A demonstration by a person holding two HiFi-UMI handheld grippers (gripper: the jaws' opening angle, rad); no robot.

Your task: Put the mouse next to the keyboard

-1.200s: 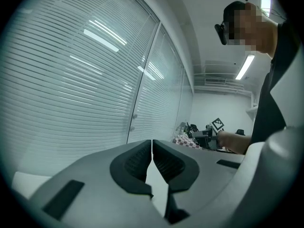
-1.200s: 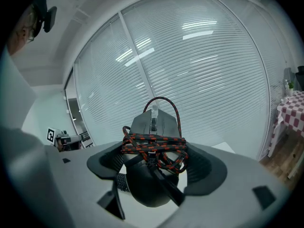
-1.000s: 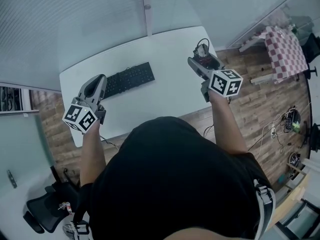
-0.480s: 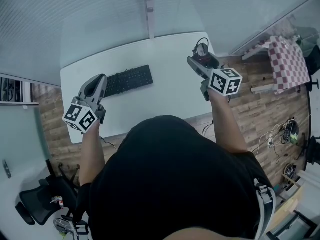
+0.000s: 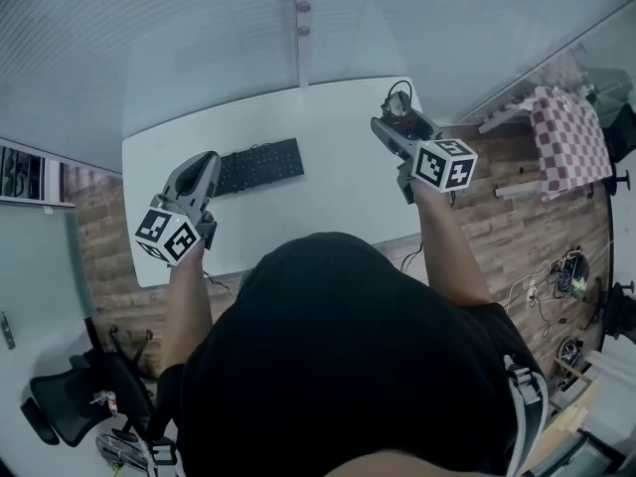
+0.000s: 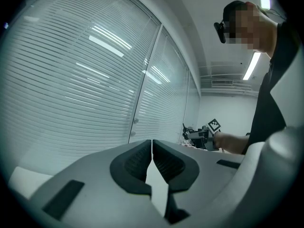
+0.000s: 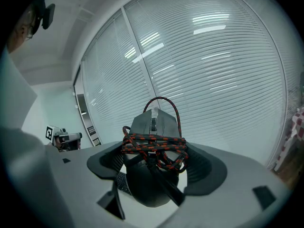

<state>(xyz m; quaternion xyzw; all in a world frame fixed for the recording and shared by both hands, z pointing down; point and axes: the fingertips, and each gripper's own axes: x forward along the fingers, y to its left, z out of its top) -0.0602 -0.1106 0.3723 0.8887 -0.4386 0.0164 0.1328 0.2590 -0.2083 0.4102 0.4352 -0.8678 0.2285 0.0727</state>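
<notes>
A dark mouse with its red-and-black braided cable wound round its body sits between the jaws of my right gripper, which is shut on it. In the head view that gripper hangs over the far right corner of the white table, the mouse at its tip. A black keyboard lies on the table's left half. My left gripper hovers just left of the keyboard's near end; in the left gripper view its jaws meet with nothing between them.
Window blinds and a glass partition stand behind the table. Wood floor lies to the right, with a checkered-cloth table and cables. A black office chair stands at lower left.
The head camera has shifted a little, so the table sits lower in view. The left gripper has edged slightly right toward the keyboard. The right gripper still holds the mouse.
</notes>
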